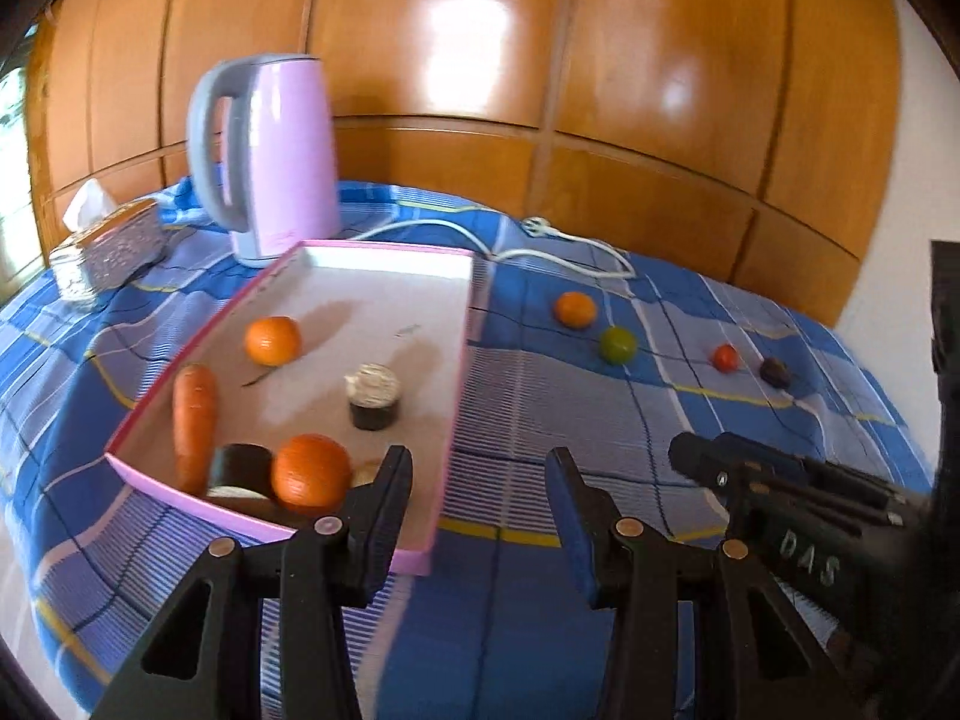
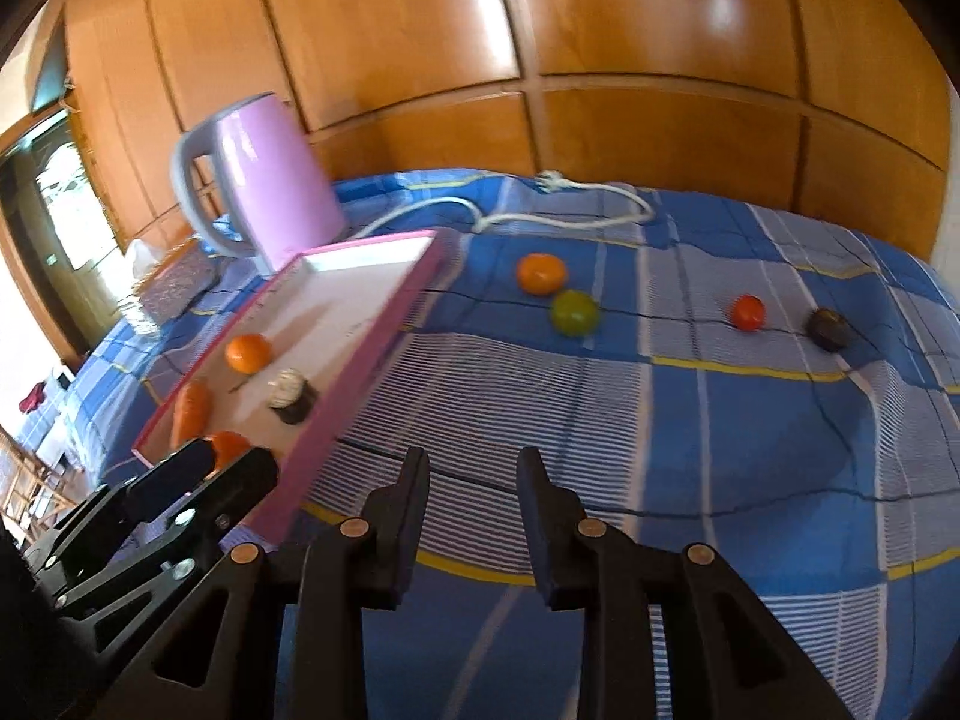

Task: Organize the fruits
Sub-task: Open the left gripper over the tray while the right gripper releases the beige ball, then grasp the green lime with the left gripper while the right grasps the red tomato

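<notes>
Both grippers, left (image 1: 479, 468) and right (image 2: 474, 468), hover apart, empty, beside pink tray (image 1: 456, 372)

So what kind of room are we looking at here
Probably a room in a home, perhaps a bedroom. A blue plaid cloth that looks like bedding covers the surface, glossy wooden cabinet doors stand behind it, and a pink electric kettle sits beside a tissue box.
</notes>
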`<state>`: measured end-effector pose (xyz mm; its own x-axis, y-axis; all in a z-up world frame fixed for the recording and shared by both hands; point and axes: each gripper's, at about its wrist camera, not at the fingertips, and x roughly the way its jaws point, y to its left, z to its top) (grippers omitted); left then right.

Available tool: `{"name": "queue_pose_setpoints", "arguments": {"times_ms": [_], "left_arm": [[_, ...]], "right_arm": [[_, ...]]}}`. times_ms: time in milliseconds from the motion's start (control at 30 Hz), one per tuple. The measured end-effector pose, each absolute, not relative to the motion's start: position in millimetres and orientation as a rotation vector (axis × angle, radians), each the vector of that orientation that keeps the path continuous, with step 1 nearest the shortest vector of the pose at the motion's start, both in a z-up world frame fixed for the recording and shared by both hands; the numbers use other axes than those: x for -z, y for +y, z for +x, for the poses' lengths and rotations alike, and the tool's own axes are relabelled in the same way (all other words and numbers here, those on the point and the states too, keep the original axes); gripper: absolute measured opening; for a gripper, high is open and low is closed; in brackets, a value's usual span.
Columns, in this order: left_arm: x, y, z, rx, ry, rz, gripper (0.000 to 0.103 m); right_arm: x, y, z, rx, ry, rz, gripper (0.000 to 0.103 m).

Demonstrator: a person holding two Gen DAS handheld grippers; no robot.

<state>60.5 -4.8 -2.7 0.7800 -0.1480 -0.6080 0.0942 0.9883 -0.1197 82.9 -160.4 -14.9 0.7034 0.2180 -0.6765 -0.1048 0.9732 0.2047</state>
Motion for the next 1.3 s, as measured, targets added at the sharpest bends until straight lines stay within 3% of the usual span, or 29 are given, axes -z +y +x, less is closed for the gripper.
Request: {"name": "queue_pose_setpoints", "arguments": {"times_ms": [600, 1300], "left_arm": [[34.4, -27.9, 64.2, 0.213, 0.719, -0.022, 0.047], [50.8, -39.6, 72.7, 0.195, 0.747, 0.035, 0.047]], "right_arm": [[46.0, -267.5, 95.2, 0.143, 0.790, 0.334, 0.030], [57.5, -273.0, 107.1, 0.145, 0.816, 0.314, 0.030]]}}
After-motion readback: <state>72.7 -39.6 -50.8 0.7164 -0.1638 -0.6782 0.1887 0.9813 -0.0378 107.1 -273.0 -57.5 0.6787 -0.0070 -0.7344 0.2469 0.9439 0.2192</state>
